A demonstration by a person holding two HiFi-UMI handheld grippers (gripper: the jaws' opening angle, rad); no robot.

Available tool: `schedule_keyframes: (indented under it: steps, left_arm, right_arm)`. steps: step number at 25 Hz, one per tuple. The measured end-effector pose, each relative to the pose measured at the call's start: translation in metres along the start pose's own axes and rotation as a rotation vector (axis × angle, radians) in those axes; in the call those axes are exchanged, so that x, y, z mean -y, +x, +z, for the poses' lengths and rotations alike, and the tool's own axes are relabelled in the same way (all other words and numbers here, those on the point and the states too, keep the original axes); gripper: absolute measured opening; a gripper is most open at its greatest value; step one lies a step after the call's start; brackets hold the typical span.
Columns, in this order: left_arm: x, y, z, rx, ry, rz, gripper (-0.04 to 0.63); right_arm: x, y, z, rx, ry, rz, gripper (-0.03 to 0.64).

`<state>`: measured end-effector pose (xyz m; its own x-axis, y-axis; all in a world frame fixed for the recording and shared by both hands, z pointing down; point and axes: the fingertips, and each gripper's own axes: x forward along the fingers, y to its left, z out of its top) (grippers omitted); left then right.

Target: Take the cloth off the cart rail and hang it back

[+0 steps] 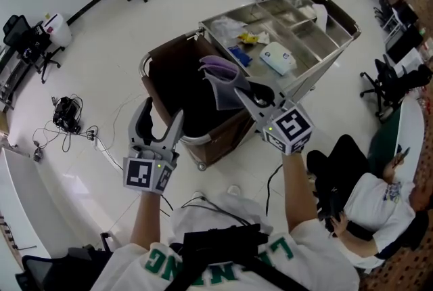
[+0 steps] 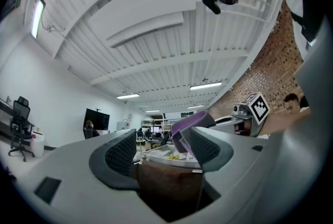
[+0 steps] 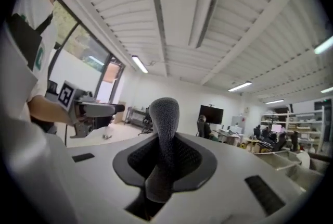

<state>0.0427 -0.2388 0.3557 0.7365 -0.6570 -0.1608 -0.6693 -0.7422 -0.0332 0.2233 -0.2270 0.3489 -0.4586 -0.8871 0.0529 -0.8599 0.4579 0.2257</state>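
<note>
The purple and grey cloth (image 1: 220, 76) hangs from my right gripper (image 1: 240, 93), which is shut on it just above the cart's brown bag (image 1: 169, 63). In the right gripper view the cloth (image 3: 164, 119) stands pinched as a grey fold between the pads of the right gripper (image 3: 162, 158). My left gripper (image 1: 162, 115) is open and holds nothing, near the bag's front left, close to the curved cart rail (image 1: 144, 65). The left gripper view looks between its own jaws (image 2: 164, 147) at the cloth (image 2: 191, 121) and the right gripper (image 2: 244, 111). The left gripper (image 3: 88, 109) shows at the left of the right gripper view.
The cart's steel tray top (image 1: 318, 32) carries a white pack (image 1: 277, 56) and small blue and yellow items. A person sits on the floor at the right (image 1: 369, 205). Cables and a black device (image 1: 67, 114) lie to the left. Office chairs stand at the back.
</note>
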Motion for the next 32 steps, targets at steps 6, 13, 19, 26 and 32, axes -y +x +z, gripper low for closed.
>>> schedule_keyframes:
  steps: [6,13,19,26,32]
  left_arm:
    - [0.007,0.005,0.011,0.029,-0.047,0.042,0.301]
    - [0.007,0.002,0.016,0.023,-0.075,0.055,0.301]
    - [0.000,-0.005,0.009,0.001,-0.061,0.083,0.285]
    - [-0.021,-0.021,0.000,0.017,-0.083,0.148,0.284]
    - [-0.037,-0.040,0.010,0.013,-0.081,0.203,0.284]
  right_arm:
    - [-0.006,-0.013,0.004,0.155,0.098,-0.237,0.080]
    - [-0.021,-0.017,0.001,0.196,0.143,-0.259,0.080]
    - [-0.026,-0.012,-0.002,0.185,0.148,-0.240,0.080]
    - [-0.035,0.010,-0.007,0.159,0.188,-0.168,0.080]
    - [-0.048,0.060,-0.007,0.106,0.185,-0.064,0.080]
